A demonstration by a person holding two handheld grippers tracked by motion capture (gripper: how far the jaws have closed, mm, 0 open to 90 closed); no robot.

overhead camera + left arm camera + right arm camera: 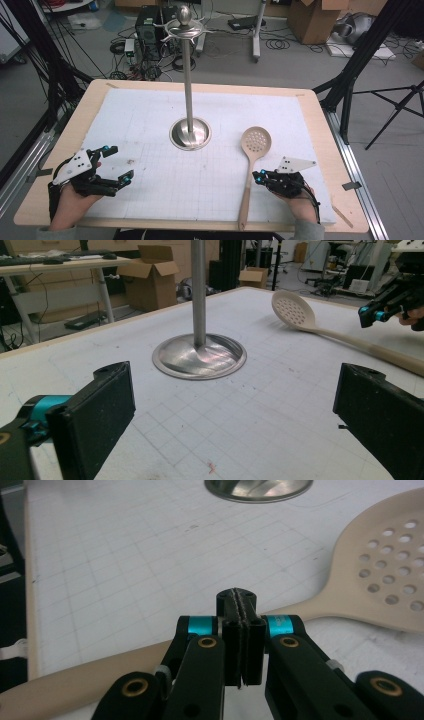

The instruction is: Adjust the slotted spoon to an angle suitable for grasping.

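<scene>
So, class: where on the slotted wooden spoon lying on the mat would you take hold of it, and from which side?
Probably the straight handle of the slotted spoon, about midway, coming down from above with the jaws across it. It lies flat on the mat, so only its narrow sides offer a pinch; the perforated bowl looks too wide. The right gripper, now shut beside the handle, must open first.
</scene>
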